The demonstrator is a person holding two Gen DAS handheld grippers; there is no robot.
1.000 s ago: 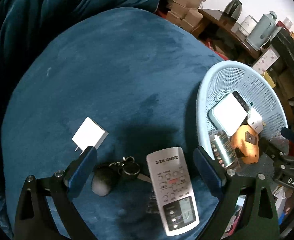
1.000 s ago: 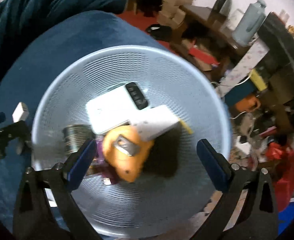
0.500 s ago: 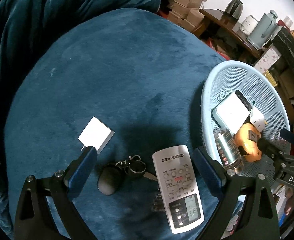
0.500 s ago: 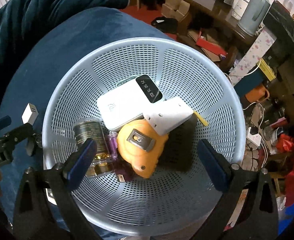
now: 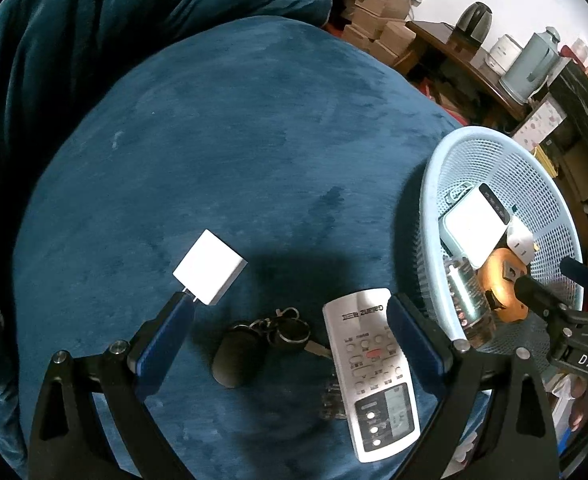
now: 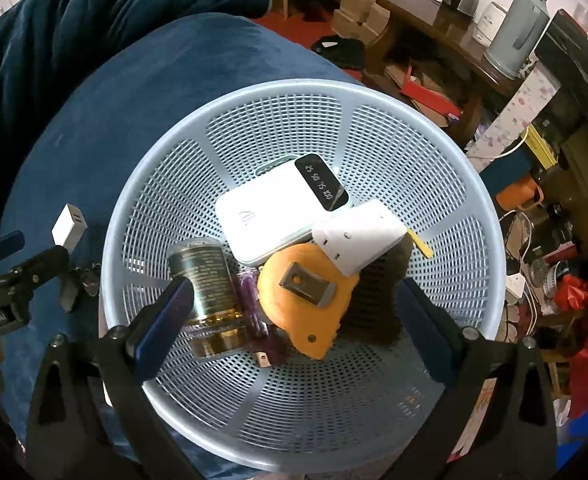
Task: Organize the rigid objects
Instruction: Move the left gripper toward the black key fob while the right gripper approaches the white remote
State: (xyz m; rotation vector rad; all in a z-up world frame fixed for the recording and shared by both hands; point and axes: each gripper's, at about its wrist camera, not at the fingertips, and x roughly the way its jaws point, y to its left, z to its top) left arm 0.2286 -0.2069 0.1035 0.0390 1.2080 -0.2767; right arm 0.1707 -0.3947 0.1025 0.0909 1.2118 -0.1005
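On the blue velvet cushion lie a white charger cube (image 5: pixel 210 267), a black key fob with keys (image 5: pixel 254 344) and a grey remote control (image 5: pixel 371 380). My left gripper (image 5: pixel 290 334) hangs open above the keys and remote. A light blue mesh basket (image 6: pixel 445 184) holds a white power bank (image 6: pixel 272 216), an orange tape measure (image 6: pixel 305 300), a white plug (image 6: pixel 359 238), a small tin can (image 6: pixel 206 280) and a purple item (image 6: pixel 250 304). My right gripper (image 6: pixel 294 322) is open over the basket with nothing between its fingers.
The basket (image 5: pixel 433 200) sits at the cushion's right edge. Beyond it stand cardboard boxes (image 5: pixel 377 28), a wooden table with kettles (image 5: pixel 529 60) and floor clutter (image 6: pixel 553 260). A dark blue blanket (image 5: pixel 94 20) piles up at the back left.
My left gripper has drawn back and shifted left, so the charger, keys and remote sit further right in view. My right gripper has risen above the basket.
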